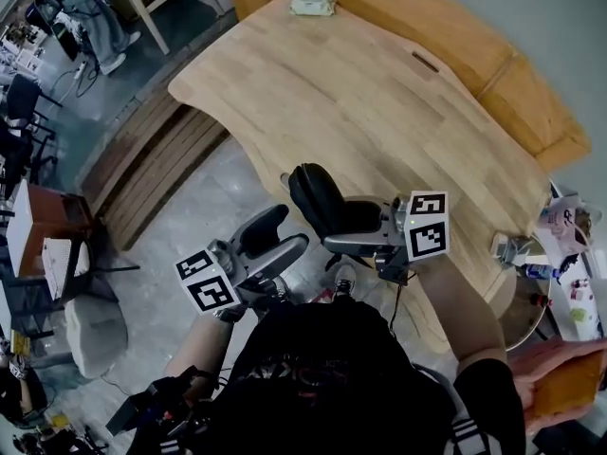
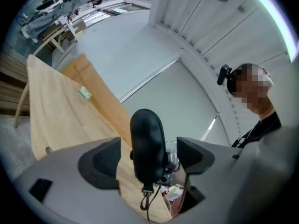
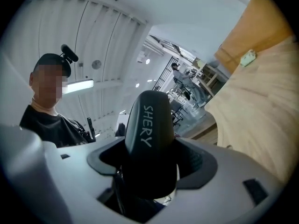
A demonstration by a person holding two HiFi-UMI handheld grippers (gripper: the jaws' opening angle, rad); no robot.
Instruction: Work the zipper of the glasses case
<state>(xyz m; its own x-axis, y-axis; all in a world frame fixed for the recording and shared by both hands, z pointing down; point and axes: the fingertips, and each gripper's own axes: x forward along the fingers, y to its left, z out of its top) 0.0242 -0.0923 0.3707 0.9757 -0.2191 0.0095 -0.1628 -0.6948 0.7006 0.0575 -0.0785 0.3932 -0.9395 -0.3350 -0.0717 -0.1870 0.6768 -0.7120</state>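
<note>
A black glasses case [image 1: 318, 200] hangs in the air in front of the person, off the near edge of the wooden table [image 1: 379, 93]. My right gripper [image 1: 338, 228] is shut on it, and in the right gripper view the case [image 3: 149, 139], lettered SHERY, fills the gap between the jaws of that gripper [image 3: 152, 164]. My left gripper [image 1: 292, 227] is open just left of the case. In the left gripper view the case [image 2: 147, 146] stands upright between the spread jaws of the left gripper [image 2: 148, 158], with a gap on each side. A zipper cord [image 2: 147, 200] dangles from its lower end.
A small pale green object [image 1: 313, 5] lies at the table's far end. An orange bench [image 1: 493, 64] runs behind the table. A round side table with clutter [image 1: 560, 254] stands at the right, and a white stool [image 1: 90, 335] at the left on the grey floor.
</note>
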